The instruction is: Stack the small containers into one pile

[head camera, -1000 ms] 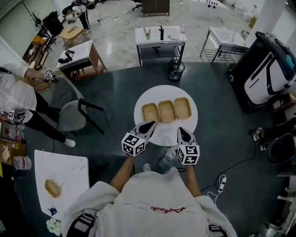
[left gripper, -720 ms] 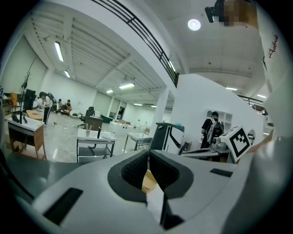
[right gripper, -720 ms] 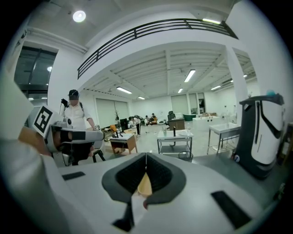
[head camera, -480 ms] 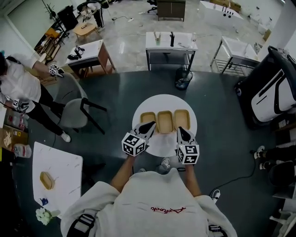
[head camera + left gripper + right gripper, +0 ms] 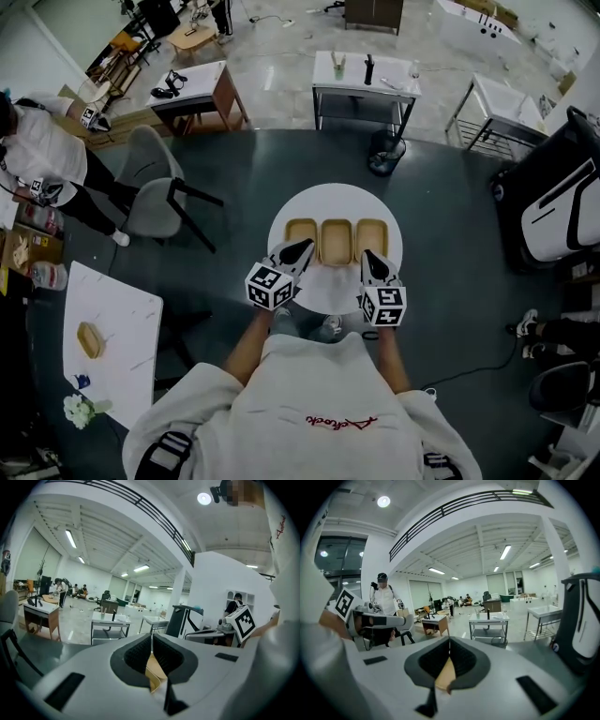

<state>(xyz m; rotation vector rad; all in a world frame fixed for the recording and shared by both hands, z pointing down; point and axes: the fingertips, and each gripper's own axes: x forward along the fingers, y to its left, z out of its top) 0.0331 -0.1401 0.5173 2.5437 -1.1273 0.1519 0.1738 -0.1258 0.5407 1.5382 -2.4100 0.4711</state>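
Observation:
Three shallow tan containers stand side by side on the round white table [image 5: 335, 281]: left container [image 5: 301, 234], middle container [image 5: 336, 240], right container [image 5: 372, 237]. None is stacked. My left gripper [image 5: 304, 247] is shut, its tip at the near edge of the left container. The right gripper [image 5: 368, 255] is shut too, its tip just short of the right container. In the left gripper view the closed left gripper [image 5: 151, 639] shows a tan container [image 5: 154, 673] below it. Under the right gripper [image 5: 449, 644] a tan container [image 5: 446, 674] shows likewise.
A grey chair [image 5: 155, 202] stands left of the table. A small white table [image 5: 117, 347] at lower left carries another tan container [image 5: 90, 339]. Behind are a metal table [image 5: 366, 82] and a black bin [image 5: 385, 151]. A black-and-white machine [image 5: 562, 211] stands right; a person [image 5: 42, 159] is far left.
The head view has drifted, so the room sits lower and further left in the picture. Both grippers stay shut at the near side of the table; the containers have not moved.

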